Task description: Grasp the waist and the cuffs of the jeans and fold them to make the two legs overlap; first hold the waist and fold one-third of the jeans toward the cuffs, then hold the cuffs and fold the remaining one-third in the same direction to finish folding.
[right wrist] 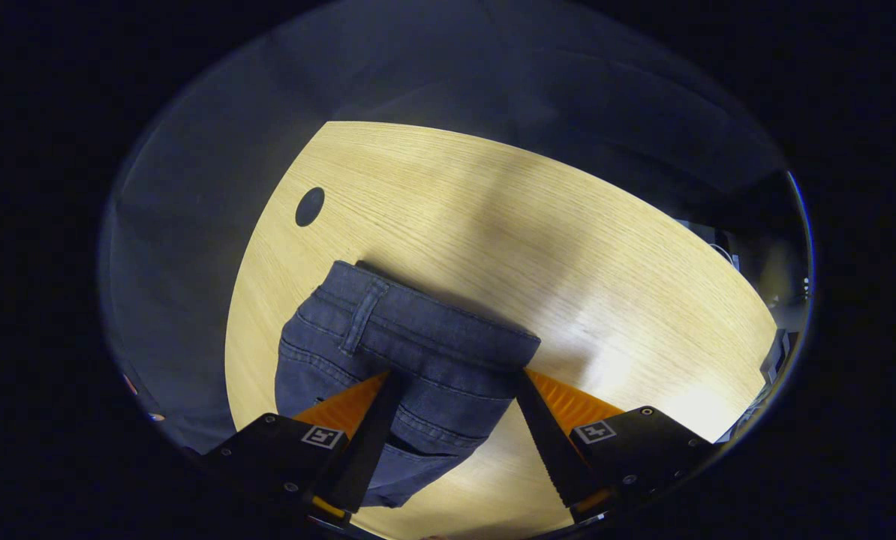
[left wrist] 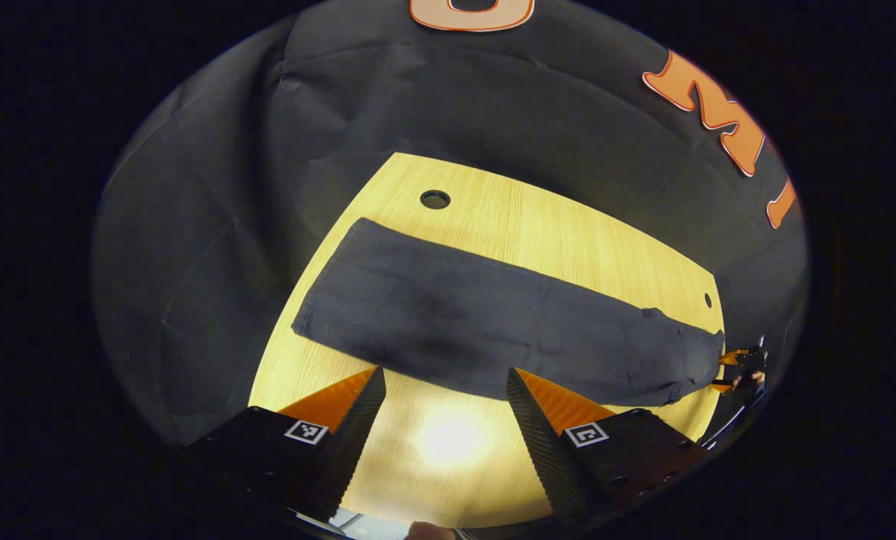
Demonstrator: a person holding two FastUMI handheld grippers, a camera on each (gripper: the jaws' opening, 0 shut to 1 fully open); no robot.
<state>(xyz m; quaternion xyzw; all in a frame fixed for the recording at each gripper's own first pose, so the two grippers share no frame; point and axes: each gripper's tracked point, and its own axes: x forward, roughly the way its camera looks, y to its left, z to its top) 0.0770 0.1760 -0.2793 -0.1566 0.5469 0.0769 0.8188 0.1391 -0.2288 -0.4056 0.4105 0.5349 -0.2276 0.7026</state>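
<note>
On the pale wooden table, dark blue denim jeans lie flat with legs overlapped, soft yet weighty, best pinched at the thick waistband, where the right gripper spreads wide, the left gripper likewise wide.

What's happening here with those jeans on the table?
A person with a two-finger gripper in each hand is folding dark jeans on a wooden table. The legs already lie overlapped in one long strip. The right gripper hangs open over the waist; the left gripper waits open near the middle.
</note>
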